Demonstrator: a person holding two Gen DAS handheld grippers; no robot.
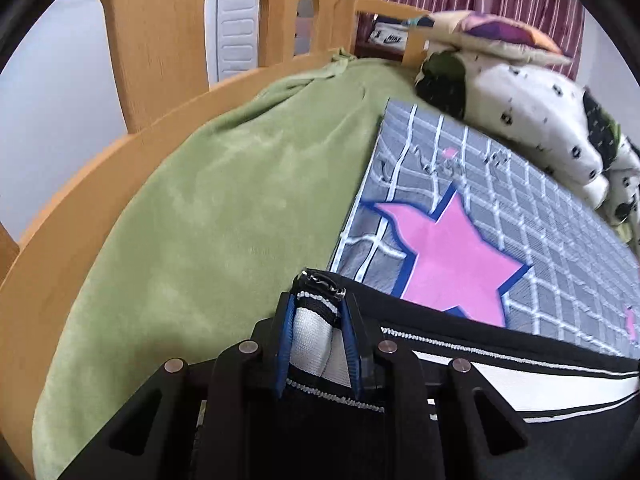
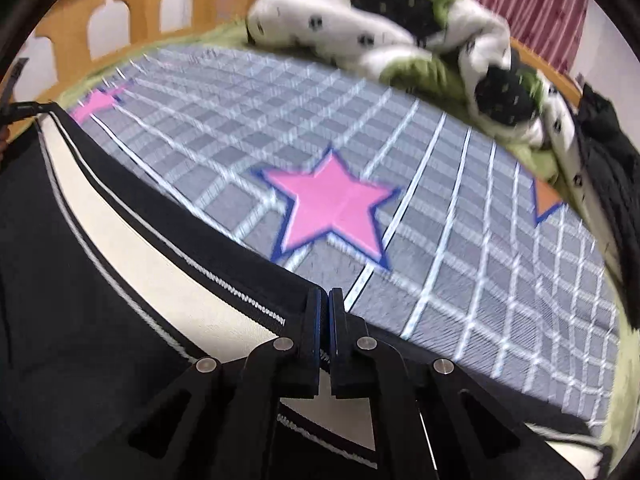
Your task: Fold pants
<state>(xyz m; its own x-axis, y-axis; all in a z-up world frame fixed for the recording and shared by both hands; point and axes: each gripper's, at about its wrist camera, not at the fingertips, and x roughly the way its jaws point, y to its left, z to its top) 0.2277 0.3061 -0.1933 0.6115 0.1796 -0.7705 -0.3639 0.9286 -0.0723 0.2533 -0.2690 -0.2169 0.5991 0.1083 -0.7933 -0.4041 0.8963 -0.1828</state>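
Observation:
The pants (image 1: 500,376) are black with a broad white side stripe edged in thin white lines. My left gripper (image 1: 318,304) is shut on a bunched corner of the pants, with white and black fabric squeezed between its blue pads. The pants edge stretches from there to the right. In the right wrist view the same pants (image 2: 132,248) run from the far left down to my right gripper (image 2: 325,300), which is shut on their black edge. Both grippers hold the pants just above a grey checked mat (image 2: 460,240).
The grey mat (image 1: 520,208) with pink stars (image 2: 332,208) lies on a green blanket (image 1: 208,200) on a wooden-railed bed (image 1: 132,40). A white, black and green spotted duvet (image 2: 400,28) is heaped at the far side. A dark garment (image 2: 608,152) lies at the right.

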